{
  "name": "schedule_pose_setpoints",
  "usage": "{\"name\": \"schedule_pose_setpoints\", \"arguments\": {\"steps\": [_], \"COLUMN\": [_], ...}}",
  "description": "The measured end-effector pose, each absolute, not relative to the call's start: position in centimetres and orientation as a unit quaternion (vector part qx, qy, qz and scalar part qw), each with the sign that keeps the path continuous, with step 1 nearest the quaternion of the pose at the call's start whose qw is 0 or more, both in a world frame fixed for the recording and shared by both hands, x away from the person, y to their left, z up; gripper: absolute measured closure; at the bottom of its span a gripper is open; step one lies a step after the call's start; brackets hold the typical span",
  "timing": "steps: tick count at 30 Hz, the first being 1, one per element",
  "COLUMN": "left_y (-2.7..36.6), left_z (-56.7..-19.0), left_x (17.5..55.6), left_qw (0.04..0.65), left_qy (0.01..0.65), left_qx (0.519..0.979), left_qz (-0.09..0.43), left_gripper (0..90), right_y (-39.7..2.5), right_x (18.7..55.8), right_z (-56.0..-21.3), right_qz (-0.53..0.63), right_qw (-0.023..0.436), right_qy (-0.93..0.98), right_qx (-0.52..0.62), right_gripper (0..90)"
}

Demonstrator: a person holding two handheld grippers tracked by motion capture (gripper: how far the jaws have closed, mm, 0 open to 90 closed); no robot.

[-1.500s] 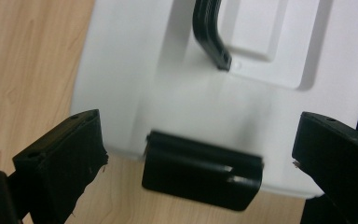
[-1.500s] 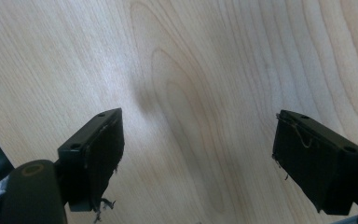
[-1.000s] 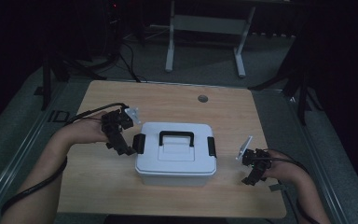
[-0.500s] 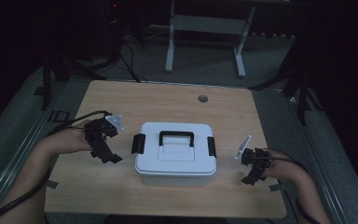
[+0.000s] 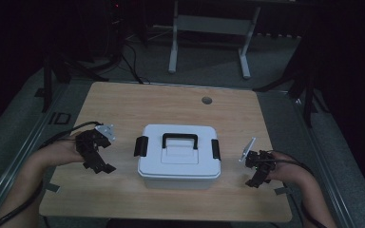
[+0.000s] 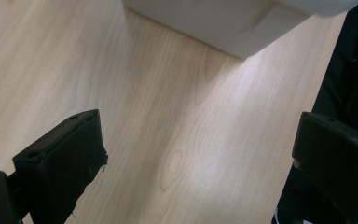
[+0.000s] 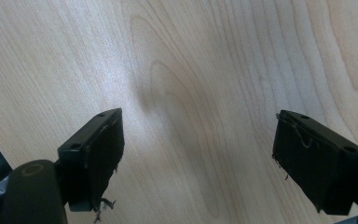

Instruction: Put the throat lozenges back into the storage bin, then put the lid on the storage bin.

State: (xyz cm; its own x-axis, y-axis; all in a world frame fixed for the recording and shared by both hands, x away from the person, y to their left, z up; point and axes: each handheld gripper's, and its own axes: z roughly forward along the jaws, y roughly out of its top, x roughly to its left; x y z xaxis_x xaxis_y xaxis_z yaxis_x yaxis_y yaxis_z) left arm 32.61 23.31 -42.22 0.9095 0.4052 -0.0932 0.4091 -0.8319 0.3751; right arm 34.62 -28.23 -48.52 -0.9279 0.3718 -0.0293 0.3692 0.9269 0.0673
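Observation:
A white lidded box (image 5: 178,154) with a black handle (image 5: 179,139) and black side latches (image 5: 141,145) sits mid-table. My left gripper (image 5: 97,164) rests to its left, apart from it, jaws wide open over bare wood; its own view (image 6: 196,154) shows the box's lower corner (image 6: 242,28) ahead. To the right of the box, my right gripper (image 5: 256,178) is open near the table's front right, with bare wood between its jaws (image 7: 196,154).
The wooden table (image 5: 171,104) has a round cable hole (image 5: 206,100) at the back. Behind it on the dark floor are a metal stand's legs (image 5: 173,57) and cables (image 5: 128,61). A dark sleeve (image 6: 349,70) fills the right edge of the left gripper view.
My left gripper has drawn away from the box's left latch, moving left and toward the front. The right gripper has barely moved.

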Motion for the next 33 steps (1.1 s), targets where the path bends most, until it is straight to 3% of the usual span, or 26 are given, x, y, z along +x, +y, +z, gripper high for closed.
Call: {"name": "schedule_pose_setpoints", "arguments": {"steps": [33], "left_y": [25.7], "left_z": [-46.7], "left_x": [31.9], "left_qw": [0.195], "left_qy": [0.239], "left_qx": [0.951], "left_qz": [-0.024], "left_gripper": [1.7], "right_y": [-28.3], "right_x": [34.6], "right_z": [-48.9], "right_qz": [0.031], "right_qw": [0.018], "right_qy": [0.981], "right_qx": [0.188], "right_gripper": [16.1]}}
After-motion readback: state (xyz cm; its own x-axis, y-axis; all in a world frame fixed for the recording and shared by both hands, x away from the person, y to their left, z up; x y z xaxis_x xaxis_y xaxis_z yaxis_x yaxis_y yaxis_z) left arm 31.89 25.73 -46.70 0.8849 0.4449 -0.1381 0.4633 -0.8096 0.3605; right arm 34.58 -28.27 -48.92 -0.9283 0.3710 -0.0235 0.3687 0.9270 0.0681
